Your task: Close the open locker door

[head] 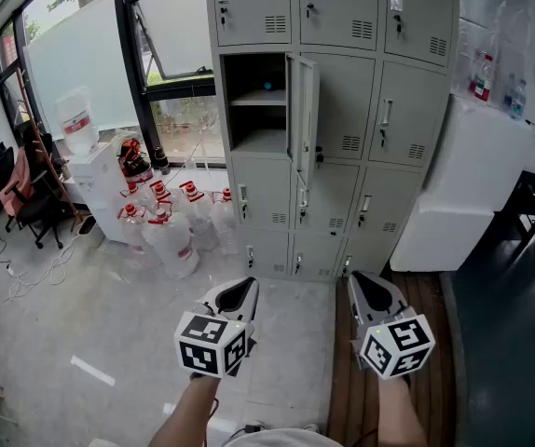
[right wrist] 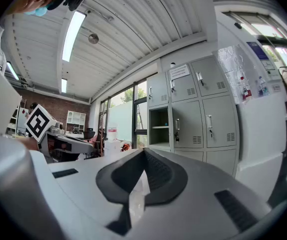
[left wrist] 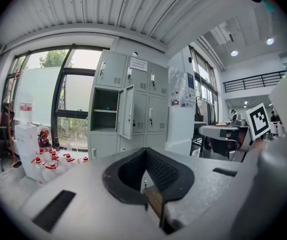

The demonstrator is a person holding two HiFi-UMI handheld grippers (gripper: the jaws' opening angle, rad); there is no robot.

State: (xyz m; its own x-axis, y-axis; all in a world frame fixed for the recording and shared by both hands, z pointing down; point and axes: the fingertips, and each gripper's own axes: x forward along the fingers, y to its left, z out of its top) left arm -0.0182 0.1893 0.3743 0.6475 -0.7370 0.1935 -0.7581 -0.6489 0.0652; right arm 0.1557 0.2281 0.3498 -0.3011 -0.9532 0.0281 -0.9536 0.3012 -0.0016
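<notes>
Both the left tongs [head: 240, 290] and right tongs [head: 364, 282] are riding pinched shut and empty, well apart from the locker door [head: 302, 119]. Door is hanging edge-on, so a shut tip could be glancing off its thin edge, judging from here.

Water jugs [head: 170, 236] w/ red caps clustered on floor below window [head: 81, 45], just beside white dispenser [head: 95, 180] w/ bottle [head: 78, 124] on top. Chair [head: 27, 198] at floor's left edge, cables [head: 39, 268] nr it. White cabinet [head: 473, 184] far right.
</notes>
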